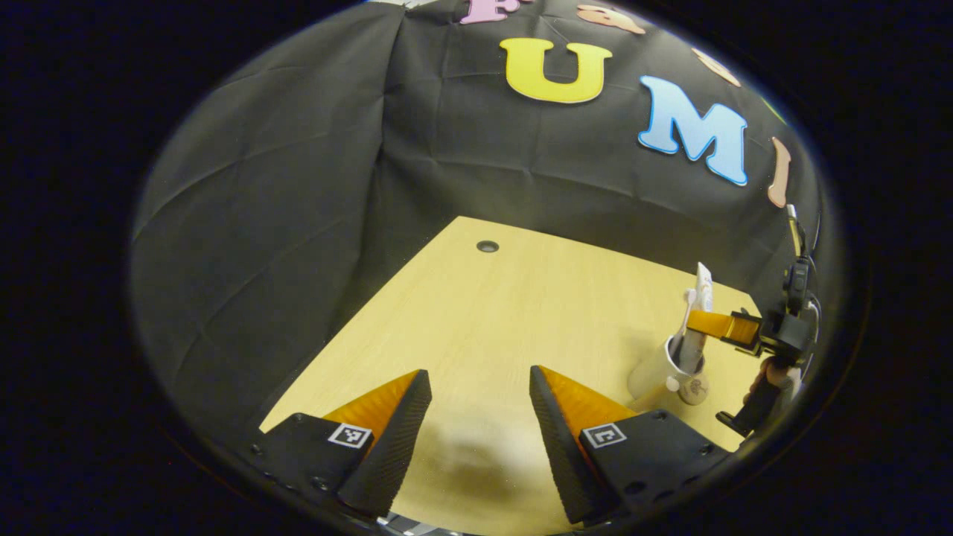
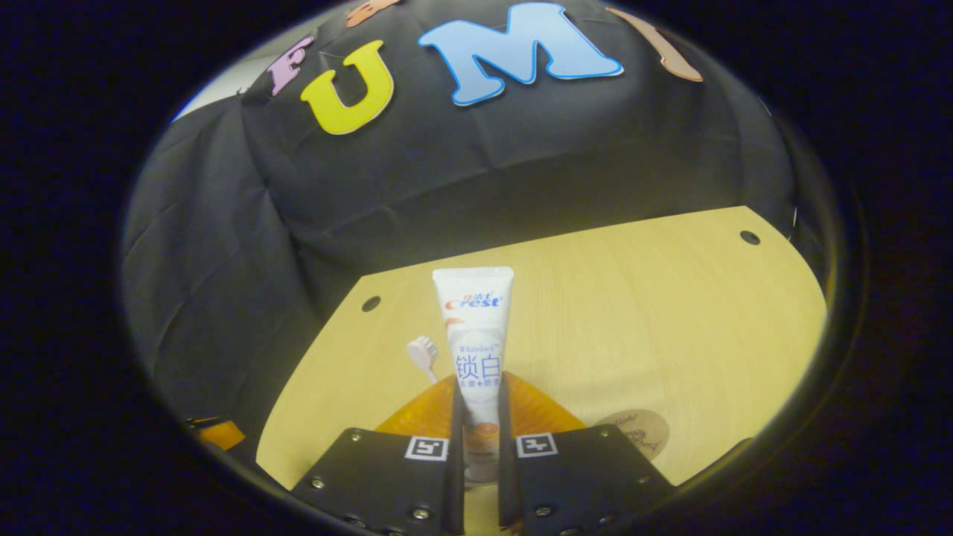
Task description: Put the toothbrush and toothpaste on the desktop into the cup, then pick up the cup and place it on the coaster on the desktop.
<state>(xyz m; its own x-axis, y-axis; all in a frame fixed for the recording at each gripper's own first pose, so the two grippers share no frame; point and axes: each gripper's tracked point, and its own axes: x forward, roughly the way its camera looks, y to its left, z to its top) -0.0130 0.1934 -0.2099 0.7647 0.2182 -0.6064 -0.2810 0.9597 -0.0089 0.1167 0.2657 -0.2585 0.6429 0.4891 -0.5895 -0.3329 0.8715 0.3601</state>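
The right tongs [image 2: 476,439] pinch a white toothpaste tube [image 2: 475,350] from both sides and hold it standing straight up. The rig says not to read labels, so the writing on the tube is left out. A toothbrush [image 2: 423,356] pokes up just beside the tube. A round brown coaster [image 2: 639,433] lies on the table [image 2: 655,320] near its front edge, right of the tongs.

The left tongs [image 1: 480,417] are spread wide and hold nothing, above bare table with lots of room. Near the table's right edge stands the white cup [image 1: 659,368], with the tube in it.
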